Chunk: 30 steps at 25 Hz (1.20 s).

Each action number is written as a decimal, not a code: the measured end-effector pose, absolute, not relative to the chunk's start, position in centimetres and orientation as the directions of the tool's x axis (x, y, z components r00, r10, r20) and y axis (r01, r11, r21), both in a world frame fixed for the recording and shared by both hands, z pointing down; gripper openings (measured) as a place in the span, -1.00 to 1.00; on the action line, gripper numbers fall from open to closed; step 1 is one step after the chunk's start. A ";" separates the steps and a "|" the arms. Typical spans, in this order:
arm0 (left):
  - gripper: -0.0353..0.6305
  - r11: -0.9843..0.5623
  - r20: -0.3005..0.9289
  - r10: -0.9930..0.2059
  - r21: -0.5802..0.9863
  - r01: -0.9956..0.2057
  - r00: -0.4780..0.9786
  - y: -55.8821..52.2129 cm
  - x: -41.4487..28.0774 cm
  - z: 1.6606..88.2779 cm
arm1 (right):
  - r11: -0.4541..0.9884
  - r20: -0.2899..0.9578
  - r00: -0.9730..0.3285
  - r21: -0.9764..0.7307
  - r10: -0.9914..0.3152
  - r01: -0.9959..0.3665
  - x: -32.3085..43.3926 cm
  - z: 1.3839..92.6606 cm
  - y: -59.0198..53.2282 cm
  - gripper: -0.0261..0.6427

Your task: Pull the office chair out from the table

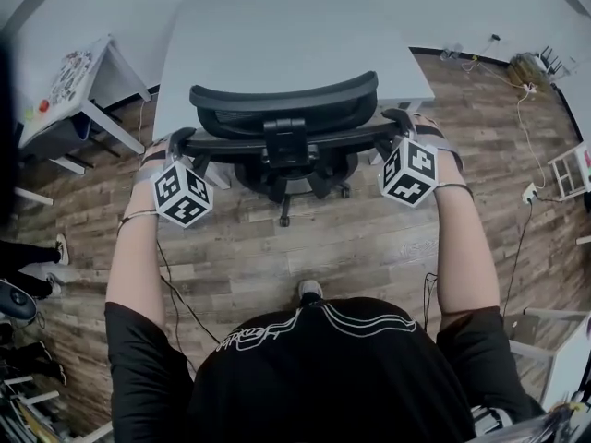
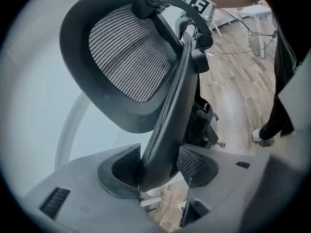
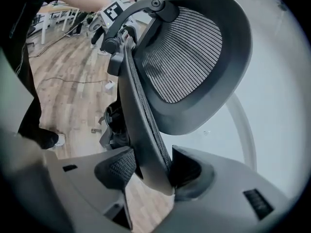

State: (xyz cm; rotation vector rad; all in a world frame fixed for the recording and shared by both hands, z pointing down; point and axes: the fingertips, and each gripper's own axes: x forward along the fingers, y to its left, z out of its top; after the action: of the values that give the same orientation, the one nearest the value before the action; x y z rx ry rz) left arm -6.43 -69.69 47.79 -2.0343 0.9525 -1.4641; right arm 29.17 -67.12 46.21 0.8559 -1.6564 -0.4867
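A black mesh office chair (image 1: 284,109) stands tucked against the near edge of a pale grey table (image 1: 277,35), with its back towards me. My left gripper (image 1: 180,148) clasps the left edge of the backrest (image 2: 170,115), and both pads press on that rim just below the headrest (image 2: 126,57). My right gripper (image 1: 404,127) grips the right edge of the backrest (image 3: 138,110) the same way, under the headrest (image 3: 189,52). Seen from the left gripper (image 2: 159,166) and the right gripper (image 3: 150,169), the rim fills the gap between the pads. The seat is hidden under the table.
The chair's base and casters (image 1: 286,192) rest on the wood floor in front of me. A small white table (image 1: 78,90) stands at the left, another person's feet (image 1: 42,252) beside it. Cables (image 1: 522,109) and a white rack (image 1: 572,169) lie at the right.
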 end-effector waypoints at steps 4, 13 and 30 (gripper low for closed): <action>-0.23 -0.679 0.653 -0.734 -0.688 -0.257 0.190 -69.6 -6.5 47.3 | 0.653 0.659 -0.076 0.711 -0.748 -0.262 29.2 45.9 -66.8 -0.20; -0.23 -0.692 0.673 -0.719 -0.674 -0.257 0.174 -64.7 -7.3 48.3 | 0.647 0.657 -0.066 0.713 -0.751 -0.269 28.5 46.7 -61.6 -0.20; -0.26 -0.679 0.645 -0.734 -0.696 -0.235 0.213 -51.0 -10.3 49.8 | 0.628 0.659 0.041 0.732 -0.751 -0.265 25.8 48.6 -50.2 -0.20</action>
State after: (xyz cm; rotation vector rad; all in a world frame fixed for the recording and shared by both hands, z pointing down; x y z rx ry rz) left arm -10.27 -50.96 49.85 -2.0413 0.8960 -1.4725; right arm 25.85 -50.24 48.62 0.8836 -1.5306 -0.4577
